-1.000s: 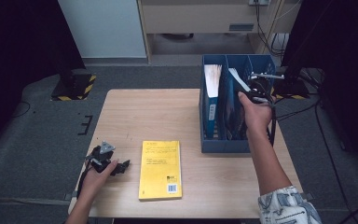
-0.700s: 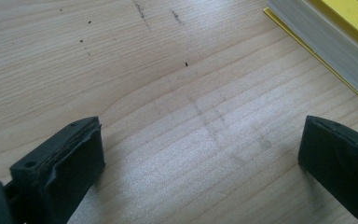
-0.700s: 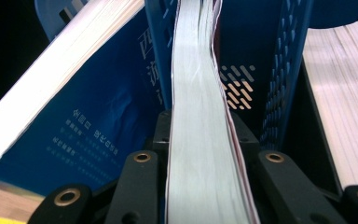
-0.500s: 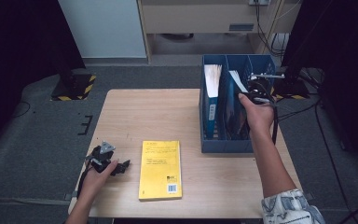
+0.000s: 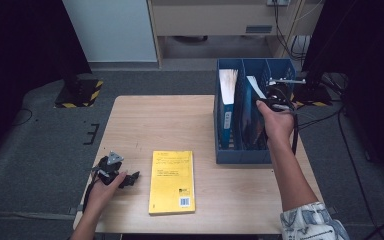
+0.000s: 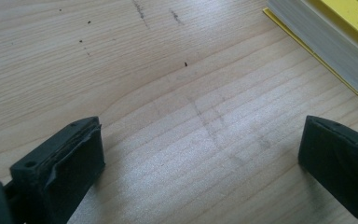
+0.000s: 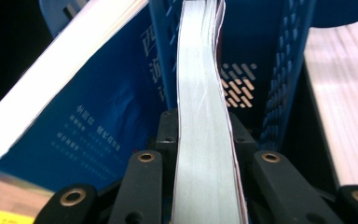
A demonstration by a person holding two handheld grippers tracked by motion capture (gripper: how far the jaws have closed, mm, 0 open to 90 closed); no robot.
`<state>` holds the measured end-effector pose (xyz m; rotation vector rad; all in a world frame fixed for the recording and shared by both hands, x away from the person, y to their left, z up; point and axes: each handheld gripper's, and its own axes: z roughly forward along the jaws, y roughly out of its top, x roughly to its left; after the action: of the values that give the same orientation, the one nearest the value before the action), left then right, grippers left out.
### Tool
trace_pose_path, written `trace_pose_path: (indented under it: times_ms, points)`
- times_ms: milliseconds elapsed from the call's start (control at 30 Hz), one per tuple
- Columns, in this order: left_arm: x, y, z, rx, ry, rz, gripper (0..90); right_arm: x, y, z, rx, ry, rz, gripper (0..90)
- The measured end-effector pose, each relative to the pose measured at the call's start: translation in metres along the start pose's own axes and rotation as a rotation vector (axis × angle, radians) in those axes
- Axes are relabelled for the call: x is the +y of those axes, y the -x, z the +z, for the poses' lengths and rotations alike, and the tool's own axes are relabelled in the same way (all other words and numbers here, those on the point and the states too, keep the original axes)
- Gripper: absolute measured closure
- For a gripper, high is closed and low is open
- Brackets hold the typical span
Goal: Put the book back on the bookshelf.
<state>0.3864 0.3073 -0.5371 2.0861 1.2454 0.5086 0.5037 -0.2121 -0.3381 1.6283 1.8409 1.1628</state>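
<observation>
Squarely between right gripper (image 7: 200, 154) fingers (image 7: 168, 135), book (image 7: 200, 93)

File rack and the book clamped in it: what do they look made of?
The blue file rack looks like moulded plastic: even matte colour, slotted cut-outs in its walls. The book held by the right gripper looks like paper, a pale bowed page block with a thin, possibly glossy cover.

the person wears a short sleeve (image 5: 311, 221) in white with a blue-grey pattern on the right arm. both grippers are black: the left gripper (image 5: 114, 172) has a grey three-cornered plate on top and blocky, worn pads, the right gripper (image 5: 276, 97) brass-ringed screw holes and a black trailing cable.
</observation>
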Motion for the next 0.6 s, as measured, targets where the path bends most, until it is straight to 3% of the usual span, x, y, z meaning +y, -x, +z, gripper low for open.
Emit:
trace_pose_path:
  times_ms: [300,600]
  points:
    - [0.0,0.0,0.0,0.0,0.0,0.0,0.0,0.007,0.003,0.003,-0.041,0.078,0.01,73.3]
    - [0.0,0.0,0.0,-0.001,0.0,0.0,0.0,0.007,0.003,0.012,-0.063,0.068,0.007,73.2]
